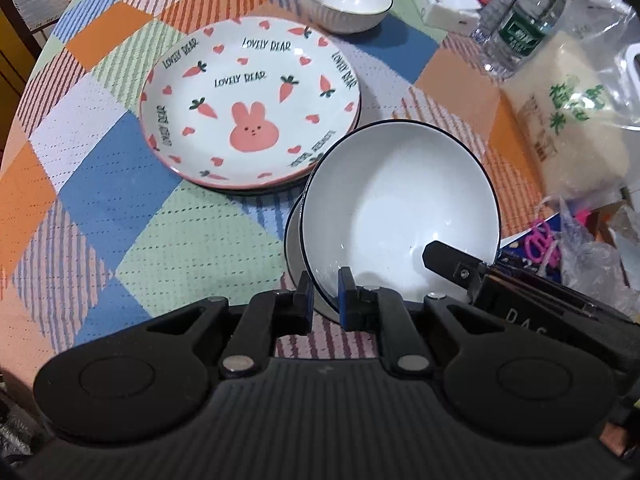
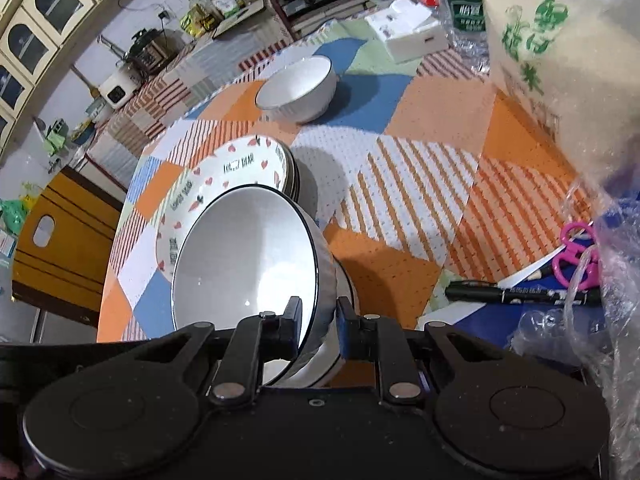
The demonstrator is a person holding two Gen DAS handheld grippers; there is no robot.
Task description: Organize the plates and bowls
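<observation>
White glazed bowl (image 1: pixel 400 200) with a thin dark rim, tilted steeply on edge, clamped from two sides. Left tongs (image 1: pixel 326 296) point steeply down, blue pads pinching the near rim, one pad inside, one outside. Right tongs (image 2: pixel 318 320) come in at a shallower downward angle and grip the rim too, ribbed outer wall against the outer pad. In the left wrist view the right tongs' black finger (image 1: pixel 448 262) reaches into the bowl from the right.

Second bowl (image 1: pixel 294 236) sits directly under the tilted one, same white glaze and dark rim, mostly hidden. Third matching bowl (image 1: pixel 346 0) stands upright at the far side of the tabletop (image 1: pixel 120 200), well apart.

Plate stack (image 1: pixel 250 102) just beside the held bowl: round, shallow, glossy, top one printed with a pink rabbit, carrots, hearts. Exact plate count hard to read from the edges, more than one.

Tabletop cloth is textured patchwork, orange, blue, green, striped. Clear rice bag (image 1: pixel 576 112), water bottles (image 1: pixel 520 28), pink scissors (image 2: pixel 576 256), black marker (image 2: pixel 516 294) off to the right.
</observation>
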